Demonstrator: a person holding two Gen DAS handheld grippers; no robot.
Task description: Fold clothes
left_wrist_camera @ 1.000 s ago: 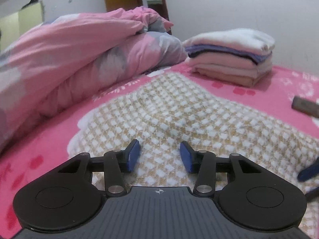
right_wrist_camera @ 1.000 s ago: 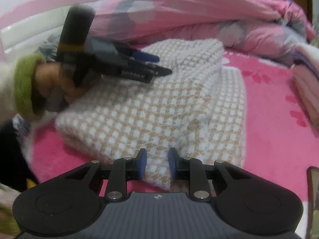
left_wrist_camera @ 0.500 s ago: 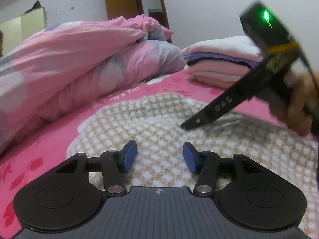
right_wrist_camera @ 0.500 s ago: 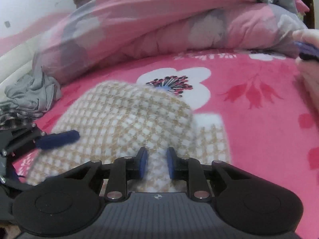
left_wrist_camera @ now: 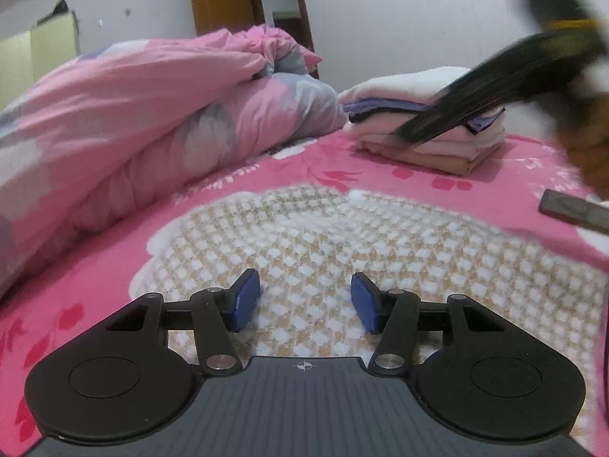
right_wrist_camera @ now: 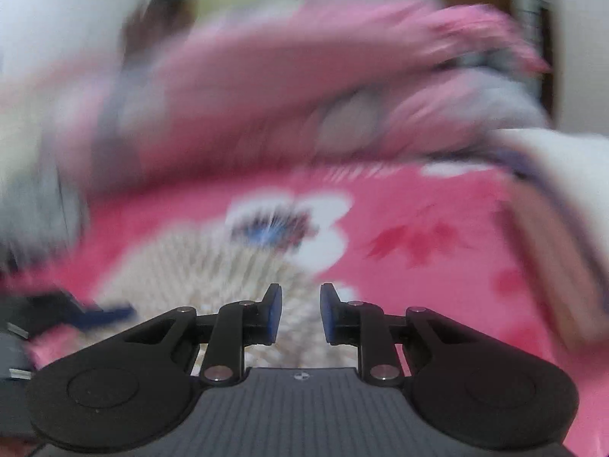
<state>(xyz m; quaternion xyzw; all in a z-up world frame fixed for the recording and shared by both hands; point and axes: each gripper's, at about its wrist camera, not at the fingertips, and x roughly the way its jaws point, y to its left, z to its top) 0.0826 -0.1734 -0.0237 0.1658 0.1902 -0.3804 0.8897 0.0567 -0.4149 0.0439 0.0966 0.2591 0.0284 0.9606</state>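
A folded beige-and-white checked garment (left_wrist_camera: 323, 236) lies on the pink bed sheet (left_wrist_camera: 76, 285). My left gripper (left_wrist_camera: 305, 301) hovers low over its near part, jaws open, nothing between the blue pads. In the left wrist view my right gripper (left_wrist_camera: 407, 133) is a blurred black shape in the air at upper right, held by a hand (left_wrist_camera: 593, 152). The right wrist view is motion-blurred. There my right gripper (right_wrist_camera: 300, 312) stands narrowly open and empty above the garment's (right_wrist_camera: 213, 266) far edge. The left gripper's blue fingertip (right_wrist_camera: 106, 312) shows at the left edge.
A stack of folded clothes (left_wrist_camera: 403, 83) sits at the back right of the bed, also at the right as the stack (right_wrist_camera: 563, 198). A bunched pink duvet (left_wrist_camera: 133, 106) fills the left and back. A dark flat object (left_wrist_camera: 574, 209) lies at the right edge.
My right gripper has let the garment's edge down and risen up and to the right, off the cloth. My left jaws have widened a little. The left hand has stayed put.
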